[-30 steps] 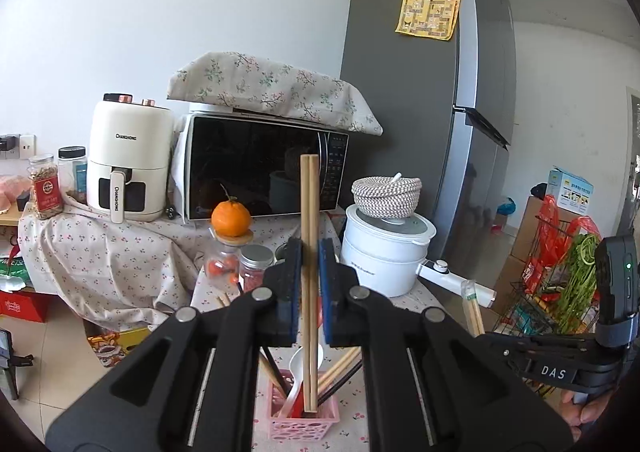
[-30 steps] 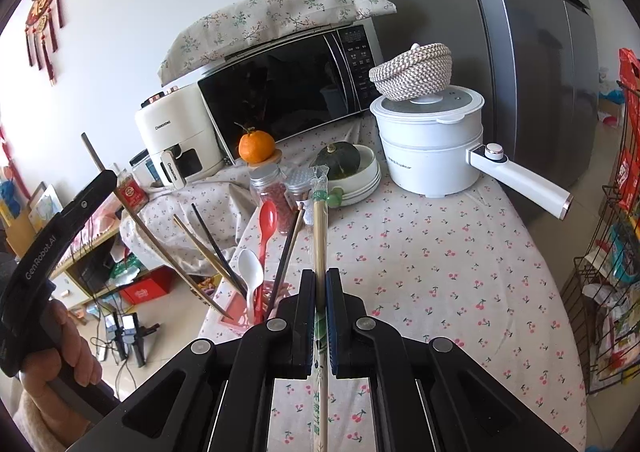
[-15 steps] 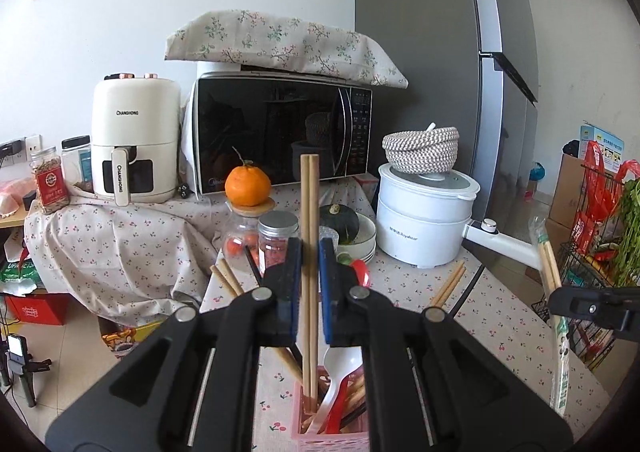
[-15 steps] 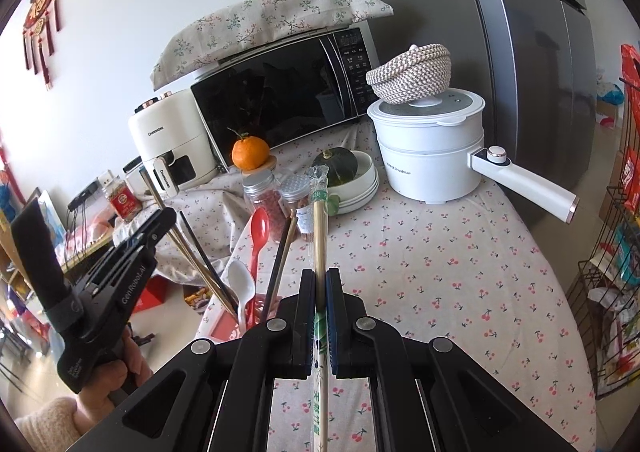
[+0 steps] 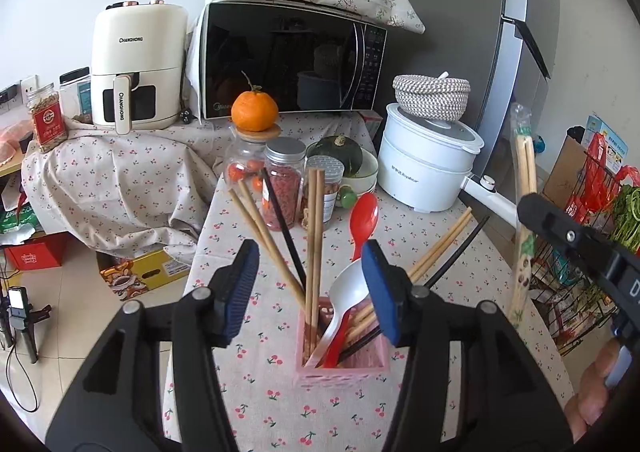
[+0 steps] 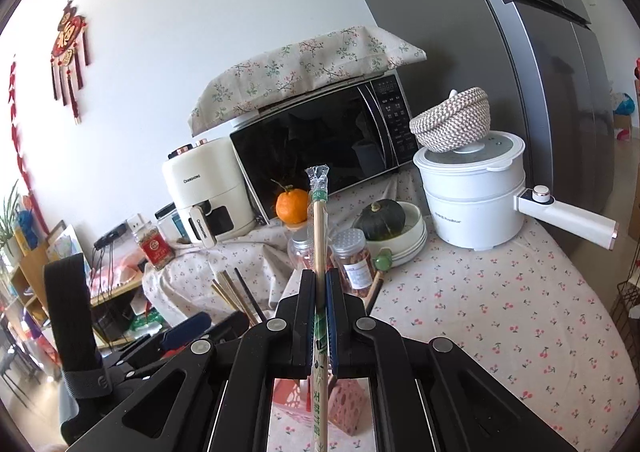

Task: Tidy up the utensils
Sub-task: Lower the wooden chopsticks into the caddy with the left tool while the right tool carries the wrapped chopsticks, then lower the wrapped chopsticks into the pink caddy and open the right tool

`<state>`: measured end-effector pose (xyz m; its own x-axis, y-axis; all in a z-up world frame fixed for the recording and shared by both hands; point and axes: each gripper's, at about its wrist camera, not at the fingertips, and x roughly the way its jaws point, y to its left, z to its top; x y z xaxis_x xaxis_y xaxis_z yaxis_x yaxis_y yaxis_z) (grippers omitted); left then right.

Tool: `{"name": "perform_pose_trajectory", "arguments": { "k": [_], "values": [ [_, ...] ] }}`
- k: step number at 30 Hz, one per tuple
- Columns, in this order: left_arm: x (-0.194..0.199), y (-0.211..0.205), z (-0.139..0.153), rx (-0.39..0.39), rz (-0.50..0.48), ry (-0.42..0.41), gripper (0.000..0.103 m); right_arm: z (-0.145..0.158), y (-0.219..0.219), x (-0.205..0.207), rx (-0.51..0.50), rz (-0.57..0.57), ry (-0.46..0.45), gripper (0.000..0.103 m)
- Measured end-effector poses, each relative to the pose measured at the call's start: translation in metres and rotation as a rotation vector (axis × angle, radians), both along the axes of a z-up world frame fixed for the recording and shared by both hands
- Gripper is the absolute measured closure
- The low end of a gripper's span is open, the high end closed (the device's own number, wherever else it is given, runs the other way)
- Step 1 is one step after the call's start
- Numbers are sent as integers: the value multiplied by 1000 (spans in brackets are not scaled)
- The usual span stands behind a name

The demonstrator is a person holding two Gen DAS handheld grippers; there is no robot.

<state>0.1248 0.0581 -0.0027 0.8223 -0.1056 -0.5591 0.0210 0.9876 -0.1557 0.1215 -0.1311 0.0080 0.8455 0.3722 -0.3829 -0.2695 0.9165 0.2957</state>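
Opening, left gripper [image 5: 310, 284] jaws let go wooden chopsticks [image 5: 313, 244], which now stood in pink holder [image 5: 342, 366]; right gripper [image 6: 320, 316] clamped wrapped chopsticks [image 6: 319, 236], probably next for holder

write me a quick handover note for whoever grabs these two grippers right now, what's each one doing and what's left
Left gripper: jaws opening, pads clear of the wooden chopstick pair standing between them, its lower end in the pink holder.
Right gripper: shut on the wrapped chopsticks, held upright, not yet in the holder.
Holder on the cherry-print tablecloth also has the white spoon, red spoon, more wooden and black chopsticks.
Done: wooden pair dropped in.
Left: draw the left gripper back, then bring the wrapped pair over and put it in.
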Motion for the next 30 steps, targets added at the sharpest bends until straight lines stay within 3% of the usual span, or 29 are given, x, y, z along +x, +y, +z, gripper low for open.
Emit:
{"name": "perform_pose_trajectory", "arguments": {
  "k": [6, 13, 23, 30],
  "values": [
    [-13, 24, -7, 33, 33, 111, 44, -8, 34, 18, -5, -53, -63, 98],
    [-19, 48, -6, 18, 59, 114, 44, -28, 61, 37, -63, -171, -110, 98],
    [-17, 54, -10, -7, 53, 135, 44, -53, 94, 28, -249, -244, -245, 98],
    [-15, 55, -15, -17, 51, 163, 44, -70, 96, 7, -287, -228, -209, 95]
  ]
}}
